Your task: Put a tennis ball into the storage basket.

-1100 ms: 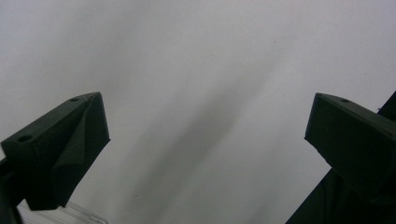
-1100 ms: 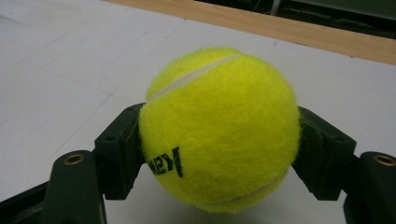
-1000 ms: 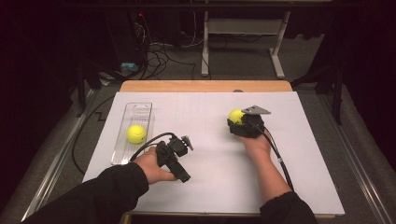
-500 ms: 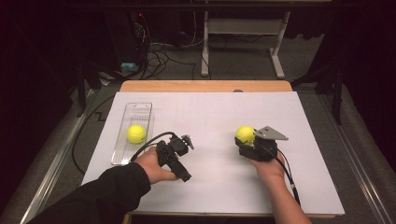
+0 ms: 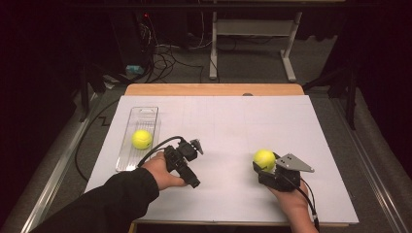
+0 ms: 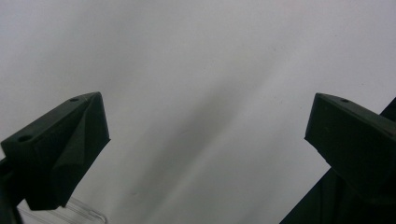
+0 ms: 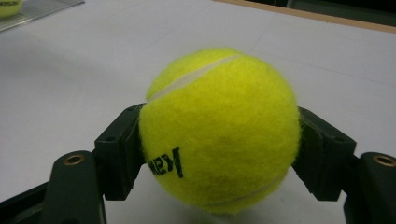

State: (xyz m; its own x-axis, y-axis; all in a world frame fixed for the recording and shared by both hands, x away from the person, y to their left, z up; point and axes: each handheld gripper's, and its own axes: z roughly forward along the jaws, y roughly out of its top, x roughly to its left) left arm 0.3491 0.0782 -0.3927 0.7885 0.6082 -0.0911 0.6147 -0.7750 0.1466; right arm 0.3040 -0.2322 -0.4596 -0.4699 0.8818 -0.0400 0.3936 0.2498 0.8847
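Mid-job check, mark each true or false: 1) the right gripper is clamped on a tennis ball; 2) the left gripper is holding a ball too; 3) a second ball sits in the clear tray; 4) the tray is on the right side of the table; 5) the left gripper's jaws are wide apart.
1) The right gripper is clamped on a tennis ball. True: both jaws press its sides.
2) The left gripper holds a ball. False: nothing sits between its jaws; only the white table cover lies beyond them.
3) A second ball sits in the clear tray. True.
4) The tray is on the right side. False: it lies at the table's left.
5) The left gripper's jaws are wide apart. True.
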